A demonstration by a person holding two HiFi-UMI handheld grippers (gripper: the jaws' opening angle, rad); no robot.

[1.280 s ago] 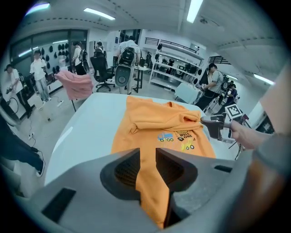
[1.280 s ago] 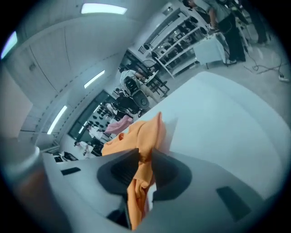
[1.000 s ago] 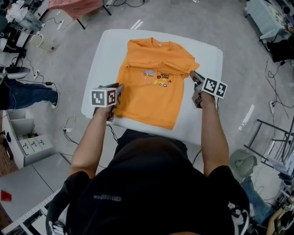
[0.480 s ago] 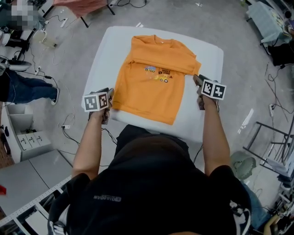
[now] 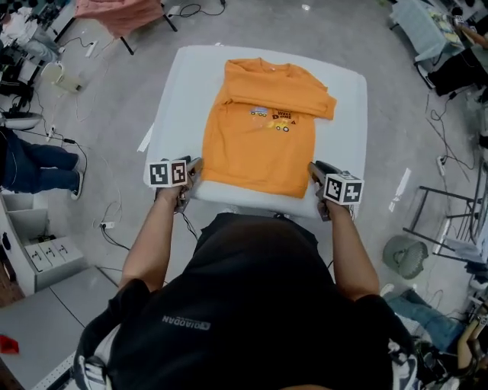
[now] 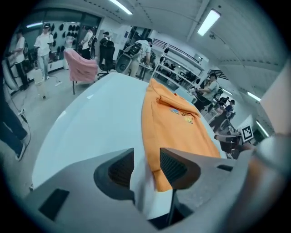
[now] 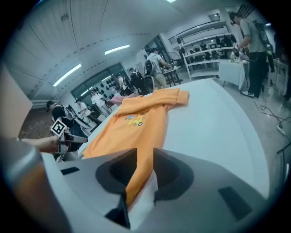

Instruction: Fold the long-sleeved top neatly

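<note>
An orange long-sleeved top [image 5: 263, 129] lies flat on the white table [image 5: 171, 99], its sleeves folded across the chest. My left gripper [image 5: 192, 171] is at the near left hem corner. Its jaws have just been opening, and the hem corner [image 6: 157, 175] and the table edge sit loosely between them. My right gripper [image 5: 314, 174] is at the near right hem corner. Its jaws have just been closing around the orange hem [image 7: 136, 179], with a gap still showing on one side. Each gripper shows in the other's view: the right gripper [image 6: 229, 139] and the left gripper [image 7: 68, 136].
A pink cloth [image 5: 122, 11] hangs on a stand beyond the table's far left. A person's leg in jeans [image 5: 30, 164] stands at the left, with cables and a grey box [image 5: 38, 244] on the floor. A metal frame [image 5: 457, 228] stands at the right.
My right gripper has moved from beside the folded sleeve down to the near right hem corner. My left gripper drew off to the left, then came in to the near left hem corner.
</note>
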